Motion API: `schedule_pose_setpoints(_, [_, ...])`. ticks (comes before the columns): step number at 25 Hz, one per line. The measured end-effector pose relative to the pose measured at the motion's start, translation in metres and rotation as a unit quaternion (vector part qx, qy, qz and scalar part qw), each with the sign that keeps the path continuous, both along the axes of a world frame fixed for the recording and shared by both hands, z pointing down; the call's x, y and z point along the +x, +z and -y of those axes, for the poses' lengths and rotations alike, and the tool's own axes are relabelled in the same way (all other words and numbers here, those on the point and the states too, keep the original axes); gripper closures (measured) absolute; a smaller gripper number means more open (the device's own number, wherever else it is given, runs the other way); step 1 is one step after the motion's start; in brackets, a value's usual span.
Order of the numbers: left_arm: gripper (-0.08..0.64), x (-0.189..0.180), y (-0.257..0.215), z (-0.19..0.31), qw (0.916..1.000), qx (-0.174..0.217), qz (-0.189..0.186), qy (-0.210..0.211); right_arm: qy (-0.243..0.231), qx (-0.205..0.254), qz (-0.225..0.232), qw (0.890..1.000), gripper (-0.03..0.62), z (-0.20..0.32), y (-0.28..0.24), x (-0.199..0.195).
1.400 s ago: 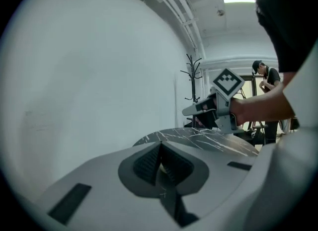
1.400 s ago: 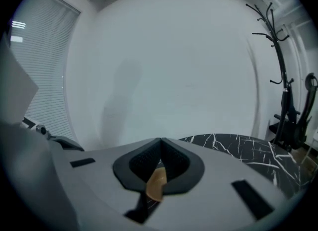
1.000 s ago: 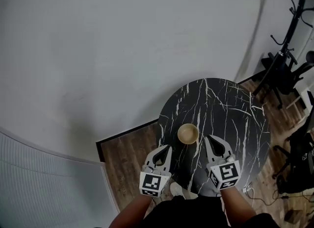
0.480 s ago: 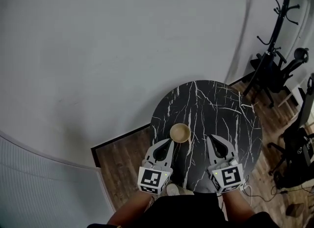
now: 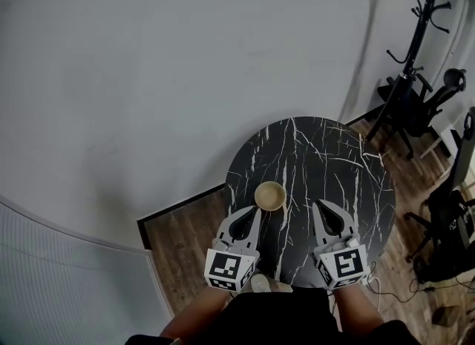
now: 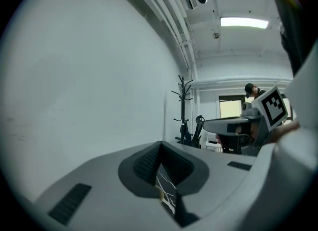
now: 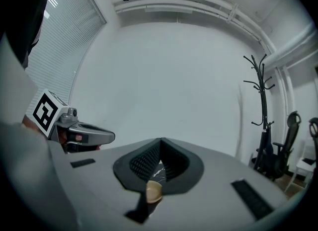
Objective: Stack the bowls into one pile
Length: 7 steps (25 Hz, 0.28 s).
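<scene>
Small tan bowl (image 5: 270, 196), round and smooth, upright on the black, white-veined surface (image 5: 349, 165), toward the near left edge. Mouth facing straight up; circular, alike in every direction. Inside, plain tan hollow; number of bowls nested there impossible to tell. Left claw (image 5: 254, 212) pinched together on nothing, just beside the bowl. Right claw (image 5: 318, 205) likewise closed, empty, farther off.

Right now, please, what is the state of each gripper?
Left gripper: closed, holding nothing.
Right gripper: closed, holding nothing.
</scene>
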<state>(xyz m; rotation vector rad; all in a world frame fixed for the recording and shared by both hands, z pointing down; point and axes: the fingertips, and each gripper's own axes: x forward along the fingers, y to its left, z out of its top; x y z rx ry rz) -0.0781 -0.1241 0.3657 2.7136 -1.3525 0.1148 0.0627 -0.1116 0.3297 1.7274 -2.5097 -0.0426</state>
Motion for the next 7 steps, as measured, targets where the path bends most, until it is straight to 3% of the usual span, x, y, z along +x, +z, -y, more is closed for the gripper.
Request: schedule_pose_setpoints(7, [0.546,0.0001,-0.005,0.0024,0.9999,0.008,0.008,-0.004,0.003,0.01,0.006,1.0,0.586,0.0049,-0.0057,0.0038])
